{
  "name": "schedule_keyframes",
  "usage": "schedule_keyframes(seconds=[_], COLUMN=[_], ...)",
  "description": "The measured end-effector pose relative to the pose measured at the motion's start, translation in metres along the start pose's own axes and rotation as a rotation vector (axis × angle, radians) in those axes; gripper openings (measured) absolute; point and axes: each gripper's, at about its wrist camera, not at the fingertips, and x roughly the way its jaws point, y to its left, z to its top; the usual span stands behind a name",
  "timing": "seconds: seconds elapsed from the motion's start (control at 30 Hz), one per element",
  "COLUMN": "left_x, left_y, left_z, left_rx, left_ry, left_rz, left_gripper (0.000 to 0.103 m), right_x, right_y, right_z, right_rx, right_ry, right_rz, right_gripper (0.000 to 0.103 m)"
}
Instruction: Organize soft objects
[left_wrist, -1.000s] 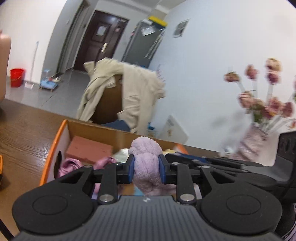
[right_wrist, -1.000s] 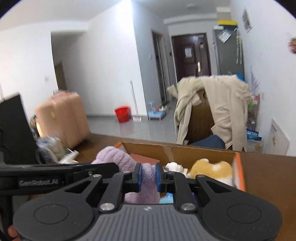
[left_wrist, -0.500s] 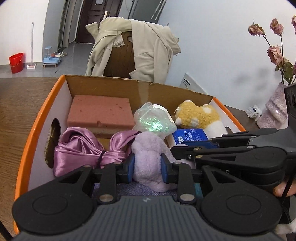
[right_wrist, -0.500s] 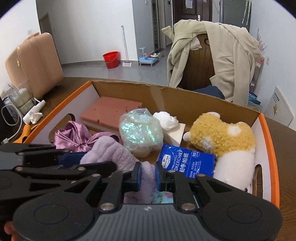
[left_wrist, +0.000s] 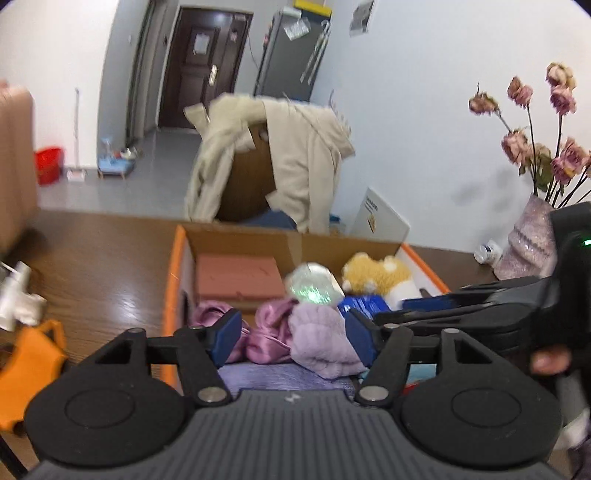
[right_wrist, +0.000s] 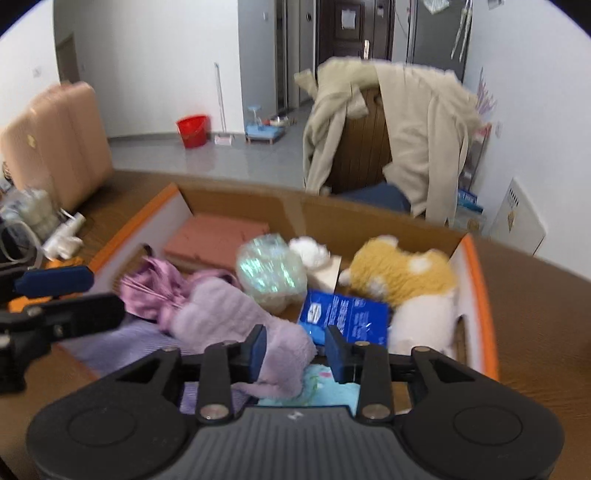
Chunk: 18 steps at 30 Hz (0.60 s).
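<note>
A lilac fluffy cloth (left_wrist: 321, 343) (right_wrist: 229, 314) lies at the near end of the orange-rimmed cardboard box (left_wrist: 171, 280) (right_wrist: 476, 295). My left gripper (left_wrist: 293, 338) is opening; the cloth sits by its right pad, unpressed. My right gripper (right_wrist: 295, 349) is opening too, with the cloth's end resting against its left pad only. Also in the box are a pink satin cloth (left_wrist: 269, 325), a brick-red sponge (right_wrist: 214, 240), a shiny bag (right_wrist: 271, 273), a blue tissue pack (right_wrist: 343, 310) and a yellow-and-white plush (right_wrist: 406, 277).
A chair draped with a beige coat (left_wrist: 295, 158) stands behind the wooden table (left_wrist: 110, 266). A vase of dried flowers (left_wrist: 528, 243) is at the right. An orange item (left_wrist: 33, 354) and a white bottle (right_wrist: 64, 232) lie left of the box.
Both grippers opened and let go of the lilac cloth, which now rests in the box. Both views pulled back and tilted up from the box.
</note>
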Motion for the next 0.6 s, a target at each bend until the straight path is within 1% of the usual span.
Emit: schedule_keyframes(seconds=[0.03,0.1,0.17,0.23,0.3,0.47,0.57,0.6], left_x=[-0.012,-0.035,-0.061,-0.086,-0.104,-0.138,-0.159,-0.169], left_y=[0.000,-0.003,-0.007,-0.012,-0.014,-0.022,-0.030,-0.034], left_z=[0.003,0.008,0.009,0.009,0.007,0.000,-0.007,-0.012], left_rx=[0.006,0.025,0.057,0.079,0.082,0.076,0.069,0.074], left_ry=[-0.009,-0.033,-0.074,-0.113,-0.134,-0.160,-0.197,-0.215], left_rz=[0.015,0.030,0.041,0.059,0.065,0.086,0.104,0.112], left_gripper=[0.066,0.074,0.079,0.082,0.083,0.085,0.094,0.095], right_x=[-0.019,-0.049,-0.079,-0.106,-0.129,-0.166,-0.185,-0.191], right_y=[-0.002,-0.005,-0.009,-0.014,-0.020,-0.030,-0.027,-0.024], right_z=[0.002,0.004,0.002,-0.005,-0.016,-0.043,-0.059,-0.064], right_rx=[-0.003,-0.008,-0.017,-0.034,-0.045,-0.008,-0.003,-0.004], right_ry=[-0.028,-0.069,-0.105,-0.122,-0.139,-0.160,-0.177,-0.186], right_rz=[-0.010,-0.021,-0.041,-0.054,-0.072,-0.095,-0.114,-0.121], right_gripper=[0.042,0.045,0.048,0.059,0.064,0.064,0.065,0.066])
